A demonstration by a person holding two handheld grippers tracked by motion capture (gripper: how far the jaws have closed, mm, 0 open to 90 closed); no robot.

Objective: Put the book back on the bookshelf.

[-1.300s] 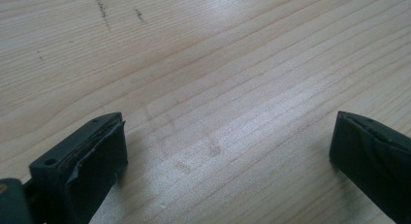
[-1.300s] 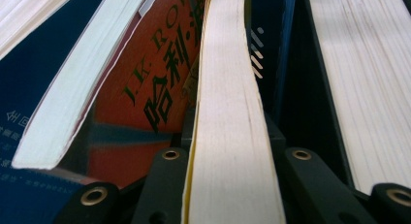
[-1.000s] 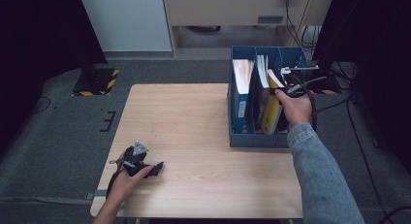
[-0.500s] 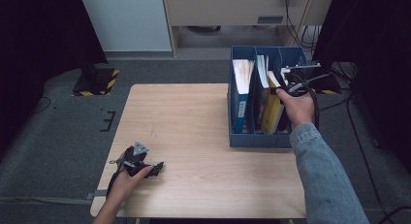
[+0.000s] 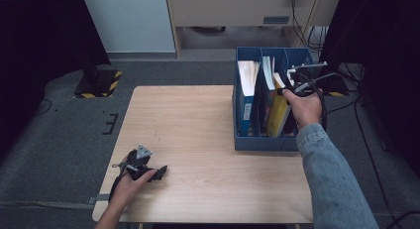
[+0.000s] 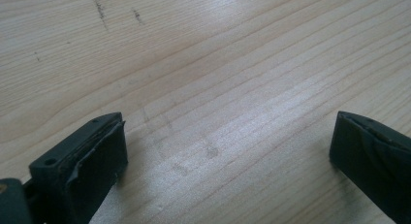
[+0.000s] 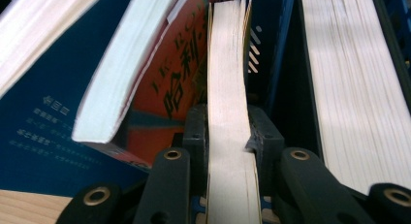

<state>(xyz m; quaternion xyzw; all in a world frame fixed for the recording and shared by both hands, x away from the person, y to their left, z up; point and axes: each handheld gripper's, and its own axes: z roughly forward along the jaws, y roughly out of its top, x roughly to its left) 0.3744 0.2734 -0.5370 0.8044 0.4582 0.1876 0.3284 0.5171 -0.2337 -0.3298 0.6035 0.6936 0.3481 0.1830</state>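
Observation:
A blue file box (image 5: 262,140) with three slots stands at the table's right edge and holds several upright books. My right gripper (image 5: 285,90) reaches into it from above and is shut on a thin yellow-covered book (image 5: 277,115). In the right gripper view both pads (image 7: 194,132) press on that book's page block (image 7: 227,64), and the jaws have just closed a little tighter on it. My left gripper (image 5: 161,170) lies on the wooden table (image 5: 198,120) near its front left corner. Its fingers (image 6: 92,156) stand wide apart over bare wood.
An orange-covered book (image 7: 174,83) and a dark blue one (image 7: 43,112) lean beside the gripped book, and a thick white page block (image 7: 349,78) fills the neighbouring slot. A cable (image 5: 324,110) loops from my right gripper. Dark floor surrounds the table.

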